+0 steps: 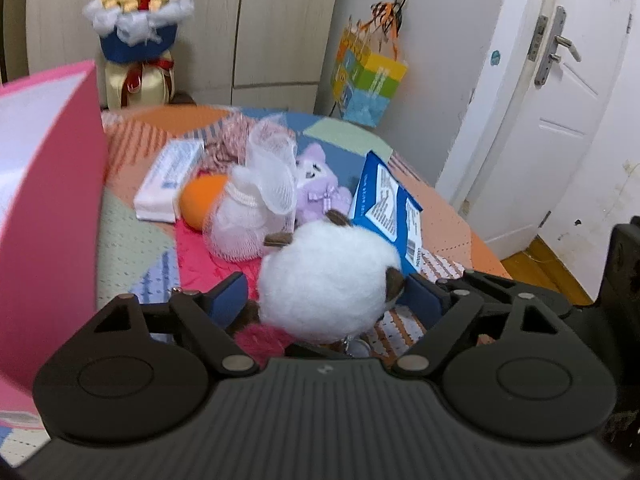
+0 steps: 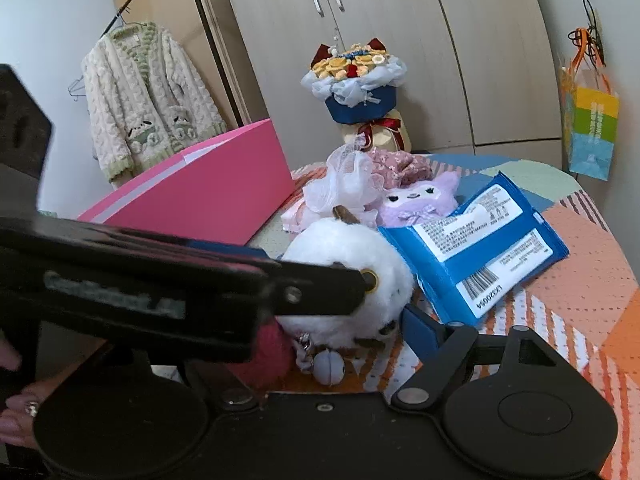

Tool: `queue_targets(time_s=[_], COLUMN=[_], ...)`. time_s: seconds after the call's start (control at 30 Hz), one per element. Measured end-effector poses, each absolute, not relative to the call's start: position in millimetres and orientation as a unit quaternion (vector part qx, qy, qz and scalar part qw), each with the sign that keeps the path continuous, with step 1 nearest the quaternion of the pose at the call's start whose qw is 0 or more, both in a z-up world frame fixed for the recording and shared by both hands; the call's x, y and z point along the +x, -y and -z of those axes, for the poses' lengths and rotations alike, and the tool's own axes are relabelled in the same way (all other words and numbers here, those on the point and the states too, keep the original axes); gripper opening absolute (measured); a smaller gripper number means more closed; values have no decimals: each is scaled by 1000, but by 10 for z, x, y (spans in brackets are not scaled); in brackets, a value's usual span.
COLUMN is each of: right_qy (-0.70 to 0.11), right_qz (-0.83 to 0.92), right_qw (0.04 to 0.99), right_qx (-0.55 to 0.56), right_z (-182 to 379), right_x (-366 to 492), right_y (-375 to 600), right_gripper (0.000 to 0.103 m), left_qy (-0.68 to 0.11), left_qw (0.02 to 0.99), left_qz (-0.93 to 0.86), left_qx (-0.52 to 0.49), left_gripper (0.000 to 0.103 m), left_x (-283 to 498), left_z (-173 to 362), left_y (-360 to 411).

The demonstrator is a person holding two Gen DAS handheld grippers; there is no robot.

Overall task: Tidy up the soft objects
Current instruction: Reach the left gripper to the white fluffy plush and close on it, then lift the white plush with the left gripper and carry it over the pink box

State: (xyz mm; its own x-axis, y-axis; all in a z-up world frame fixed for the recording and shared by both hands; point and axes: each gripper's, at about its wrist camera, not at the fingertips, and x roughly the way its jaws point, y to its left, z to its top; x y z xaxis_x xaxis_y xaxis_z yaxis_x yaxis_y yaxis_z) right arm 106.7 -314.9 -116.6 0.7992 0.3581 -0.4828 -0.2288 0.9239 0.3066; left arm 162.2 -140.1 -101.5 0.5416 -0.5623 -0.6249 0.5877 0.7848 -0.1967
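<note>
A white round plush (image 1: 328, 284) with brown ears and a red scarf sits between the fingers of my left gripper (image 1: 326, 298); the blue pads press its sides. In the right wrist view the same plush (image 2: 352, 276) lies on the quilt, with the left gripper's body crossing in front. My right gripper (image 2: 336, 332) is open around the plush; only its right finger (image 2: 420, 328) shows. A purple plush (image 1: 318, 184) (image 2: 420, 200), a white mesh pouch (image 1: 256, 204) (image 2: 344, 184) and an orange ball (image 1: 200, 200) lie behind. A pink box (image 1: 48, 200) (image 2: 208, 188) stands at the left.
A blue wipes pack (image 1: 388, 208) (image 2: 480, 244) lies right of the plush. A white tissue pack (image 1: 168, 176) lies at the back left. A bouquet (image 2: 356, 80), wardrobe, hanging cardigan (image 2: 140, 92) and a door (image 1: 540, 100) surround the quilted bed (image 2: 580, 264).
</note>
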Motion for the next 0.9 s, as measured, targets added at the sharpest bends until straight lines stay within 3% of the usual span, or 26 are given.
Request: queue_targets(time_s=[0.1, 0.27, 0.43, 0.9], right_qy=[-273, -272, -262, -195], right_qz=[-154, -157, -144, -125], right_qw=[943, 940, 947, 971], right_qx=[112, 133, 113, 62], right_z=[1195, 1241, 1202, 755], right_x=[1099, 1169, 1146, 938], right_y=[3135, 3170, 3110, 2982], right_gripper=[85, 84, 74, 73], left_qy=[-371, -357, -355, -301], left_qw=[870, 872, 873, 885], left_qz=[326, 333, 335, 355], left_qx=[9, 25, 23, 18], left_gripper=[84, 72, 72, 72], left_x=[1691, 1633, 1613, 1390], left_z=[1083, 1064, 1003, 534], left_y=[1414, 1443, 1413, 1258])
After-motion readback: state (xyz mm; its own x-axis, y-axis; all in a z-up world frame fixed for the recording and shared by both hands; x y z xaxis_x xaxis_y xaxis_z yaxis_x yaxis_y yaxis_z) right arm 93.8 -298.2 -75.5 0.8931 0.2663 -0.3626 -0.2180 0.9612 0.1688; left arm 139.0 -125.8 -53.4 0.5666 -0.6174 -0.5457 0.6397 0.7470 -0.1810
